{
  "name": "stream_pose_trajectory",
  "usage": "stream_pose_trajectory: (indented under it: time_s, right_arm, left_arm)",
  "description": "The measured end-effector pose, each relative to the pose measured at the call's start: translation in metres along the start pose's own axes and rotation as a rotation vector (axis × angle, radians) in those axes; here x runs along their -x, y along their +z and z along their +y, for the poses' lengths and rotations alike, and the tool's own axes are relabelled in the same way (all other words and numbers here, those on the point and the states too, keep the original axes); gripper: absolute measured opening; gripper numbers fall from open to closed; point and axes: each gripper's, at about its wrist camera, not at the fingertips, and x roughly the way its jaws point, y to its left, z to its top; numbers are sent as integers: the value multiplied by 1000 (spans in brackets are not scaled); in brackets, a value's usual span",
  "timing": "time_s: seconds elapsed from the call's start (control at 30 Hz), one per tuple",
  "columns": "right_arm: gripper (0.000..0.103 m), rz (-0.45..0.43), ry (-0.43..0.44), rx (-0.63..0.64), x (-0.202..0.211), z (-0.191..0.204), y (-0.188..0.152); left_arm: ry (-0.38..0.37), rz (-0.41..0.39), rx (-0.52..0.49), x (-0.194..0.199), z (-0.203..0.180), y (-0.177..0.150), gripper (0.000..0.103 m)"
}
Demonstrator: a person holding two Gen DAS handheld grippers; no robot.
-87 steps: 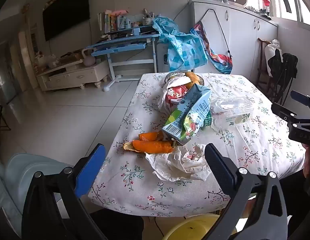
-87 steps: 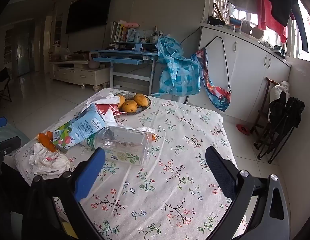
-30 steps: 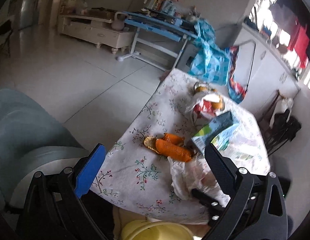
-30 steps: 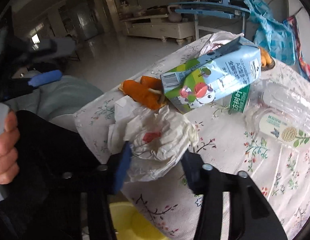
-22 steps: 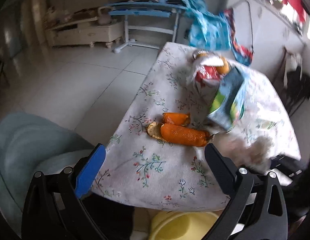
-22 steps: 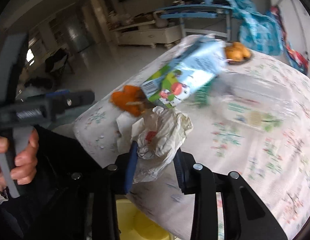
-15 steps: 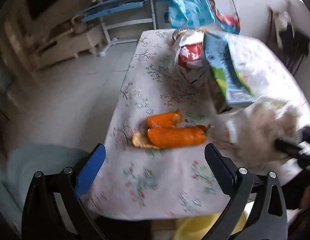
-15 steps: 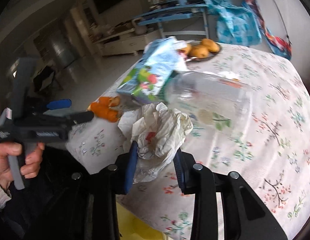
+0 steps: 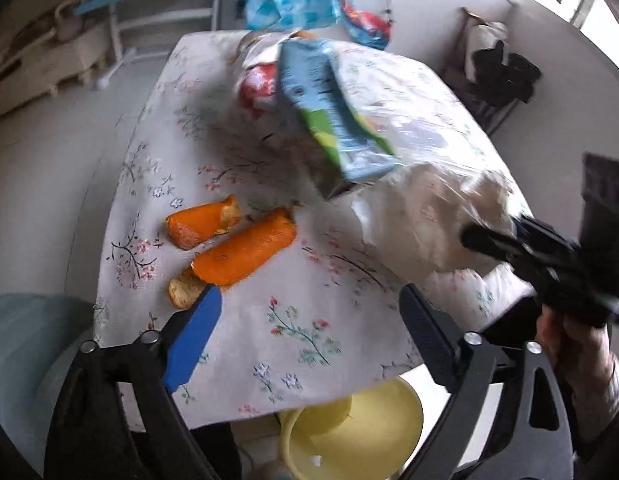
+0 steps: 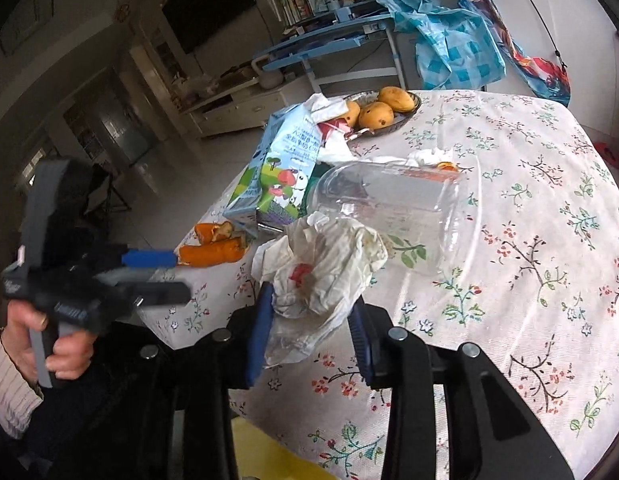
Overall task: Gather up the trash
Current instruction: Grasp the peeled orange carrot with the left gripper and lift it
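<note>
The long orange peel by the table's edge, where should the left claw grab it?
Grip the long orange peel across its narrow middle, from above. It lies flat on the tablecloth, and the left claw, closing and empty, already points down beside it.

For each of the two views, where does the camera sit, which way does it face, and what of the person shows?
Left wrist: on the left gripper, facing steeply down at orange peels; jaws closing, empty.
Right wrist: on the right gripper, angled across the table; crumpled bag between its jaws; the left hand shows.
Shared: peels, milk carton, bag.
</note>
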Motion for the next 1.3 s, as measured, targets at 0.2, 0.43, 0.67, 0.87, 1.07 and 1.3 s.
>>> stream_pose_trajectory:
  time_s: [0.2,0.43,0.67,0.87,1.07,1.3]
  right_arm:
    - [38,-10,11,-25,2,-4,1]
    - [38,-3,15,-19,0,-3,1]
    - [39,-13,17,-29,4,-7,1]
    - [39,-9,21,-28,1,-5,0]
    - [39,6,9,-5,-3,-2,-1]
    - [38,20,2,-4,-9,-1,-1]
  left_arm:
    - [211,-26,17,-6,7,3,87]
    - [132,25,26,-16,13,7,87]
    - [-114,12,-50,2,-18,-6,87]
    - [93,-3,-52,-6,-18,1,87]
    - [173,37,-98,-33,-24,15,58]
    - [194,23,-130,-34,-37,15,20]
